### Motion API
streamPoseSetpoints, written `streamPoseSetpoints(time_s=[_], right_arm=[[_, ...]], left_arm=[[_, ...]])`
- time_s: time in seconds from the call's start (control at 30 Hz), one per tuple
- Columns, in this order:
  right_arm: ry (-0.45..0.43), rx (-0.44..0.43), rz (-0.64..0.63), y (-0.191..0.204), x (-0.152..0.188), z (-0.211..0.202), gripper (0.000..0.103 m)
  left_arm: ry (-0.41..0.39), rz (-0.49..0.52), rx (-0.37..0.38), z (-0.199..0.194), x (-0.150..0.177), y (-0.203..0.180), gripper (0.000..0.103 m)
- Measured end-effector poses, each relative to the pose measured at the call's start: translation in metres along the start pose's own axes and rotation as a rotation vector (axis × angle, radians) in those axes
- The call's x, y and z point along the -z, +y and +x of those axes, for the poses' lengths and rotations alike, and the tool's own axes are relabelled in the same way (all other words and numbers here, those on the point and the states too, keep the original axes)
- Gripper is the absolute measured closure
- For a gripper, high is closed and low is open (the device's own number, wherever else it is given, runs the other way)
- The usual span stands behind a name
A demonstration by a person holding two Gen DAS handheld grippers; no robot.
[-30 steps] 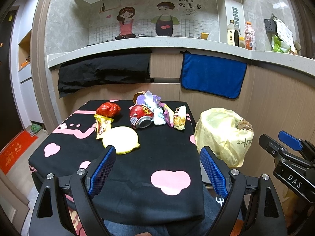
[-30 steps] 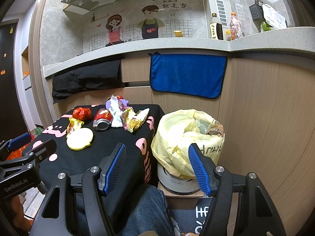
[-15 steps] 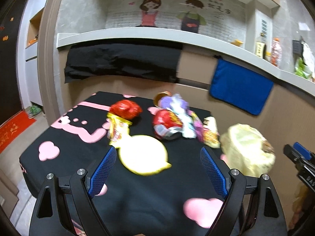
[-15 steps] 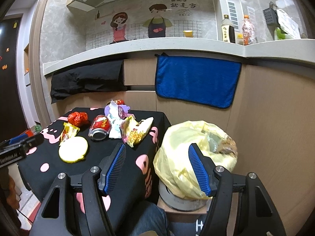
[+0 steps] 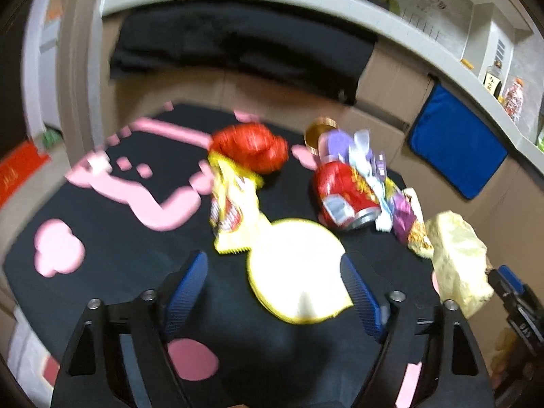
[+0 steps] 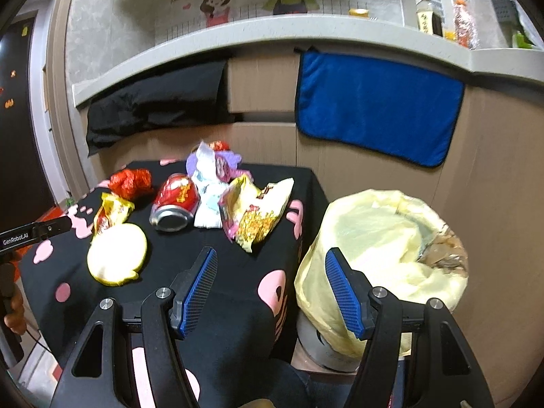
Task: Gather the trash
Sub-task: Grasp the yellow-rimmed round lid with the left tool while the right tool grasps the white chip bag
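Note:
Trash lies on a black table (image 5: 119,238) with pink shapes: a red crumpled wrapper (image 5: 251,151), a yellow snack packet (image 5: 234,210), a dented red can (image 5: 343,197), white and purple wrappers (image 5: 367,156), a yellow snack bag (image 6: 258,210) and a flat round yellow lid (image 5: 299,272). My left gripper (image 5: 272,272) hovers low over the lid. Its jaws are closing, and the lid lies between them nearer the right finger, with no pad pressing on it. My right gripper (image 6: 272,261) stands open and empty over the table's right front corner, beside the bin lined with a yellow bag (image 6: 380,255).
A blue towel (image 6: 377,108) and a black cloth (image 6: 153,108) hang from the counter behind the table. Bottles (image 6: 428,17) stand on the counter at the right. A person's leg (image 6: 272,380) shows below the right gripper. The left view is blurred by motion.
My left gripper has moved forward and down over the table, so the lid now lies between its fingers, which stand narrower. My right gripper has come closer to the table and bin.

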State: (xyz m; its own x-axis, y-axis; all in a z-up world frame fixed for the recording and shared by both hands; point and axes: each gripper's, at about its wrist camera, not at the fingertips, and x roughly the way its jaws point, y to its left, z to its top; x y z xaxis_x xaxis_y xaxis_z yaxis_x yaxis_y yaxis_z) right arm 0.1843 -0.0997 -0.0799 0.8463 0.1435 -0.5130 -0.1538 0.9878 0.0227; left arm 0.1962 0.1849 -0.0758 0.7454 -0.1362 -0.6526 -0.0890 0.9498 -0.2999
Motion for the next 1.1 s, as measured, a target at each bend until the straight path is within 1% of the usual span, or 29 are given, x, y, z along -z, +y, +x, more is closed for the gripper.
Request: streamPoseSetpoints(time_s=[0.03, 0.1, 0.13, 0.23, 0.33, 0.37, 0.4, 0.43, 0.47, 0.5, 0.57, 0.6, 0.63, 0.7, 0.77, 0.8, 0.87, 0.9, 1.0, 1.1], right_arm=[[0.009, 0.003, -0.009, 0.001, 0.001, 0.004, 0.040], [0.021, 0.006, -0.019, 0.002, 0.002, 0.010, 0.040], [0.026, 0.006, -0.021, 0.002, 0.003, 0.012, 0.040], [0.035, 0.009, -0.021, 0.000, 0.004, 0.016, 0.040], [0.048, 0.014, -0.018, -0.002, 0.006, 0.020, 0.040], [0.052, 0.012, -0.013, -0.003, 0.006, 0.022, 0.040], [0.059, 0.009, -0.011, -0.004, 0.007, 0.024, 0.040], [0.066, 0.007, -0.010, -0.004, 0.007, 0.026, 0.040], [0.077, 0.002, -0.009, -0.004, 0.007, 0.029, 0.040], [0.080, -0.004, -0.009, -0.004, 0.007, 0.031, 0.040], [0.080, -0.014, -0.012, -0.002, 0.003, 0.034, 0.040], [0.083, -0.017, -0.012, -0.001, -0.001, 0.036, 0.040], [0.090, -0.025, -0.007, -0.001, -0.006, 0.038, 0.040], [0.105, -0.069, 0.013, -0.002, -0.021, 0.045, 0.040], [0.104, -0.089, 0.010, -0.002, -0.038, 0.054, 0.040], [0.099, -0.088, 0.006, -0.001, -0.044, 0.059, 0.040], [0.092, -0.077, 0.006, -0.002, -0.054, 0.073, 0.040], [0.104, -0.073, 0.012, -0.003, -0.057, 0.083, 0.040], [0.157, -0.089, 0.034, -0.005, -0.062, 0.116, 0.040], [0.189, -0.074, 0.043, -0.007, -0.063, 0.141, 0.042]], left_arm=[[0.030, -0.011, 0.017, 0.007, 0.001, 0.000, 0.031], [0.087, -0.033, 0.020, 0.022, 0.004, 0.000, 0.038], [0.109, -0.040, 0.018, 0.030, 0.006, 0.000, 0.038], [0.144, -0.050, 0.005, 0.046, 0.008, 0.002, 0.038], [0.169, -0.101, -0.003, 0.058, 0.006, 0.009, 0.039], [0.181, -0.122, 0.002, 0.063, 0.005, 0.010, 0.042], [0.172, -0.127, -0.002, 0.065, 0.004, 0.011, 0.044], [0.169, -0.130, -0.012, 0.067, 0.002, 0.010, 0.047], [0.180, -0.136, -0.008, 0.070, 0.001, 0.010, 0.055], [0.184, -0.144, -0.002, 0.071, 0.000, 0.010, 0.065], [0.194, -0.158, 0.034, 0.071, -0.004, 0.007, 0.078], [0.192, -0.160, 0.043, 0.068, -0.006, 0.005, 0.082], [0.183, -0.159, 0.052, 0.063, -0.010, 0.003, 0.083], [0.163, -0.139, 0.065, 0.051, -0.020, -0.004, 0.087], [0.116, -0.095, 0.062, 0.035, -0.031, -0.013, 0.089], [0.077, -0.064, 0.050, 0.025, -0.038, -0.019, 0.089], [0.034, -0.034, 0.044, 0.016, -0.046, -0.026, 0.089], [0.014, -0.021, 0.045, 0.011, -0.051, -0.029, 0.089], [-0.009, 0.005, 0.046, 0.010, -0.058, -0.035, 0.089], [-0.025, 0.021, 0.036, 0.013, -0.062, -0.036, 0.089]])
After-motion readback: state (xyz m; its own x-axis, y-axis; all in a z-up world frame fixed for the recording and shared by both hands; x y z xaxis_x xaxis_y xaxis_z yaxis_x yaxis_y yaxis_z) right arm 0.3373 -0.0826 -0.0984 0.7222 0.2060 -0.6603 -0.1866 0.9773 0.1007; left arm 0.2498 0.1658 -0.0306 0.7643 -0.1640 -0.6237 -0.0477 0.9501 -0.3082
